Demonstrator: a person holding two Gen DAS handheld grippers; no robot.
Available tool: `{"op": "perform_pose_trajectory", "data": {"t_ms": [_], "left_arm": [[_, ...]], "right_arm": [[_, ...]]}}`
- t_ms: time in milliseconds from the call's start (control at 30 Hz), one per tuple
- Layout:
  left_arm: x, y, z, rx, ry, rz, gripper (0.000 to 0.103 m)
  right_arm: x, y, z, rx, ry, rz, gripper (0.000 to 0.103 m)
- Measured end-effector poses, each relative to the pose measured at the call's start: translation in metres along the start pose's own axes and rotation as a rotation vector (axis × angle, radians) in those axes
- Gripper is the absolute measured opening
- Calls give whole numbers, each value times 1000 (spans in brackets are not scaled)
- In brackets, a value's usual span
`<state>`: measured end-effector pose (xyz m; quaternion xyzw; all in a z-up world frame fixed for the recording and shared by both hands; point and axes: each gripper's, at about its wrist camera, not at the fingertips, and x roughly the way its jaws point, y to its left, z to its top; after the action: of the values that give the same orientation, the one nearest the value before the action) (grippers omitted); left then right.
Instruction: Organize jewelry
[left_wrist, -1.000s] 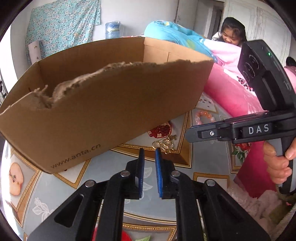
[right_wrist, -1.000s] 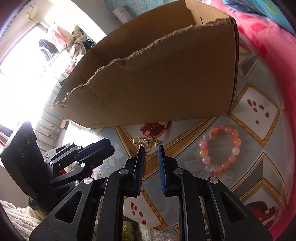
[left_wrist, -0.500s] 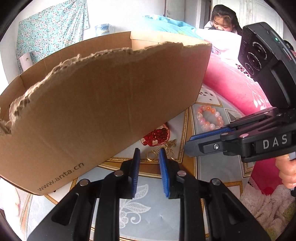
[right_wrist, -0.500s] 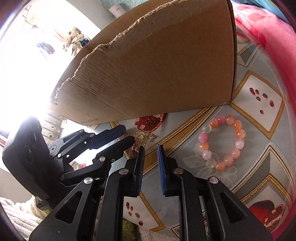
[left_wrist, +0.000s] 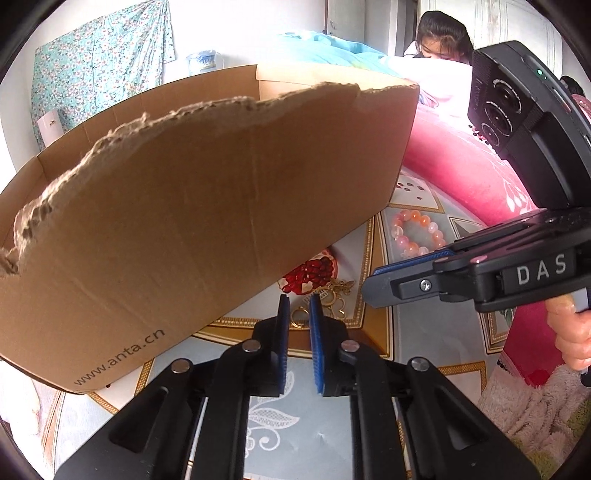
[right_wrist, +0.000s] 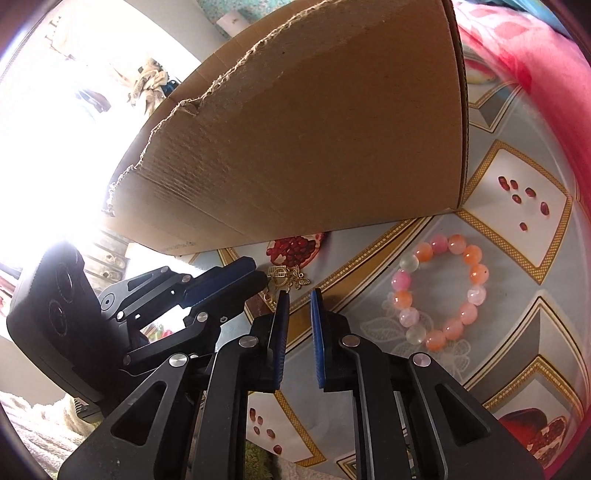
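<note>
Left wrist view: the cardboard box (left_wrist: 221, 221), its top edge torn, fills the upper left and stands on a patterned tablecloth (left_wrist: 424, 332). The gold jewelry (left_wrist: 332, 295), a small cluster of rings and a butterfly charm, lies on the cloth just in front of the box's near wall. The left gripper (left_wrist: 297, 299) points down at it. Its jaws have just been closing and now stand a narrow slit apart. One gold ring shows in that slit near the tips; whether the pads press on it cannot be told. The bead bracelet (left_wrist: 423, 218), pink and orange, lies flat beside the box's right corner, well apart from the gold piece. The right gripper (left_wrist: 369, 280) reaches in from the right, held by a hand (left_wrist: 570, 332), its tips near the cluster.

Right wrist view: the box (right_wrist: 332, 129) rises above everything. The gold jewelry (right_wrist: 286, 278) sits just in front of its lower edge. The left gripper (right_wrist: 258, 274) comes in from the left with its tips at the cluster's edge. The right gripper (right_wrist: 297, 293) has just been closing too. Its blue pads are a slim gap apart, with only bare tablecloth (right_wrist: 406, 236) between them, and its left tip is right at the charm. The bracelet (right_wrist: 480, 273) lies in front of the box's right corner.
</note>
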<state>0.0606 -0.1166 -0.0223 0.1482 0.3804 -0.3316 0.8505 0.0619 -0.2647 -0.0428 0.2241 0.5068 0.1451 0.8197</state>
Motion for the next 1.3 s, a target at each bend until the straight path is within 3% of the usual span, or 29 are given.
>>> {"op": "perform_pose_trajectory", "data": {"t_ms": [400,833,1300], "left_arm": [[-20,14,-20,-63,10,47,10],[-26,19,-28,-100,-2,60,10],[-27,21,-30,-113,-15,53,10]], "right_arm": [[-6,-1,0,-25,-12,-14,14],[9,32,1,-152,-12,-17,14],[17,43,-13,-148,50,-7,12]]}}
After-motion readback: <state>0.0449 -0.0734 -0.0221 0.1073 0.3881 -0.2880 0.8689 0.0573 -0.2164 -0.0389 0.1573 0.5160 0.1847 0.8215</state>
